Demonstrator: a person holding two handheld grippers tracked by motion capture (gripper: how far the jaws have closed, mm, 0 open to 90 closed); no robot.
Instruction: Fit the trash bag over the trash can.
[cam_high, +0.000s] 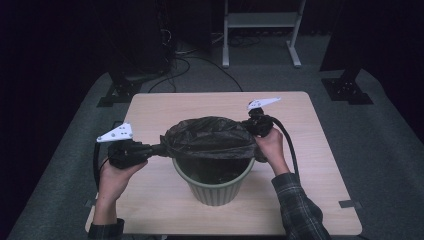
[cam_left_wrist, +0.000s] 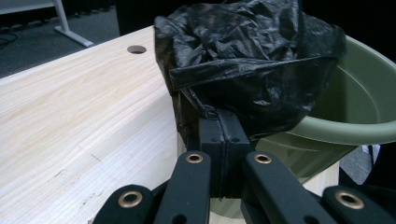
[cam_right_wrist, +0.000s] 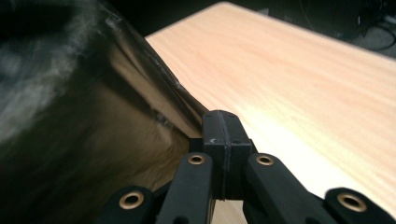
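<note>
A green plastic bin (cam_high: 218, 186) stands on the wooden table (cam_high: 310, 150), near its front middle. A black bin bag (cam_high: 210, 136) is stretched over the bin's mouth. My left gripper (cam_high: 159, 149) is shut on the bag's left edge, and my right gripper (cam_high: 252, 125) is shut on its right edge. In the left gripper view the jaws pinch crumpled black bag (cam_left_wrist: 247, 65) just outside the green bin's rim (cam_left_wrist: 345, 130). Seen from the right gripper, the bag (cam_right_wrist: 70, 140) is a taut, blurred dark film held at the closed jaws (cam_right_wrist: 223, 133).
The table has bare wood around the bin, with a round cable hole (cam_left_wrist: 136, 49) at one edge. Beyond the table lie grey carpet, cables and a white metal frame (cam_high: 260, 30). The person's forearms come in from the front edge.
</note>
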